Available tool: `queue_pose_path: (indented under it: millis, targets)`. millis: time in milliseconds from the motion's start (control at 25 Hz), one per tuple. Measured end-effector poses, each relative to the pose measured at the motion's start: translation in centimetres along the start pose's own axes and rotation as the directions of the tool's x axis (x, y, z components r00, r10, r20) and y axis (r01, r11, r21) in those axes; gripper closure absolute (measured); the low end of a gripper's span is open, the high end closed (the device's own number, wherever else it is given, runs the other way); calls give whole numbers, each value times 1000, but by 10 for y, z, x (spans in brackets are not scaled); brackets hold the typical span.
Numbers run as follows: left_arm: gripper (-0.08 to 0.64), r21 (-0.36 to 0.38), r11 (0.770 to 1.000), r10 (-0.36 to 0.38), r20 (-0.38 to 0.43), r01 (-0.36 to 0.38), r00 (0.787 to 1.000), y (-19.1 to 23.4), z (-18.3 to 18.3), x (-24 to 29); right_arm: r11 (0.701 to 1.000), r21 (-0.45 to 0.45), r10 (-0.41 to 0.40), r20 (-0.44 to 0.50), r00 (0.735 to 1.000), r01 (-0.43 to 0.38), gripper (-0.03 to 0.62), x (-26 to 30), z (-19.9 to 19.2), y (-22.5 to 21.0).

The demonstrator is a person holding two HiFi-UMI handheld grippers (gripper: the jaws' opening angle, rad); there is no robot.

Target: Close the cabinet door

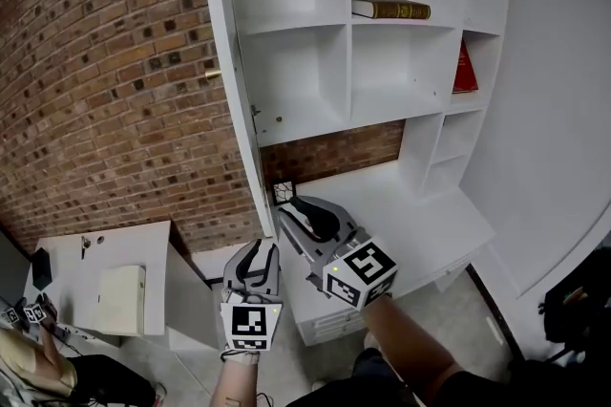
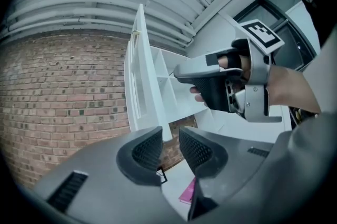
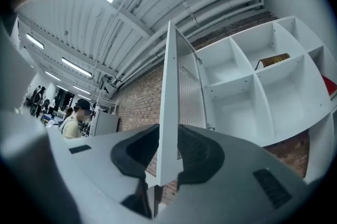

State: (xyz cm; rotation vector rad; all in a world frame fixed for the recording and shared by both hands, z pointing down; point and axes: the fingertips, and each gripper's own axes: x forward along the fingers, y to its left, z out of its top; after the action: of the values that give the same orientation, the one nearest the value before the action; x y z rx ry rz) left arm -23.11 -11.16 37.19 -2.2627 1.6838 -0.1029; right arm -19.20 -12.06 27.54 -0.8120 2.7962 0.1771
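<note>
The white cabinet stands against the brick wall with its tall door swung out, seen edge-on, a brass knob on its outer face. My right gripper is at the door's lower corner. In the right gripper view the door's edge runs up between the jaws of the right gripper, and no pressing pad shows. My left gripper hovers lower left of it, under the door. Its jaws stand a narrow gap apart with nothing between them. That view also shows the door and the right gripper's body.
A brown book lies on a shelf and a red book stands further right. A white desk sits under the shelves, a pink item on it. A low white unit is at left, a person beside it.
</note>
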Motion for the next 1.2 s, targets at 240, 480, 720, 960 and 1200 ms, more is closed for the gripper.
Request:
queue_pose_path:
  millis: [240,480,720,960,1200]
  targets:
    - [469,-5,1000,13,-4,-13,1000,12,-4,11,998,11,64,-16,998,-64,470,25,-5,4]
    - [469,-39,999,-36,10,36,999,12,-4,19,995,16,95,-21,995,-95,469,41,-5,4]
    - [469,-43,997,-60,12,60,998,10,-6,26,994,4,109,-36,993,-109,469,52,-11,6]
    - [469,-48,996,-69,50,72,996,11,-4,26,993,7,117,-39,992,-117,472,53,-12,4]
    - [469,-71,992,-96,55,99,994,6,-2,29,993,17,119,-33,992,-119,472,50,-10,0]
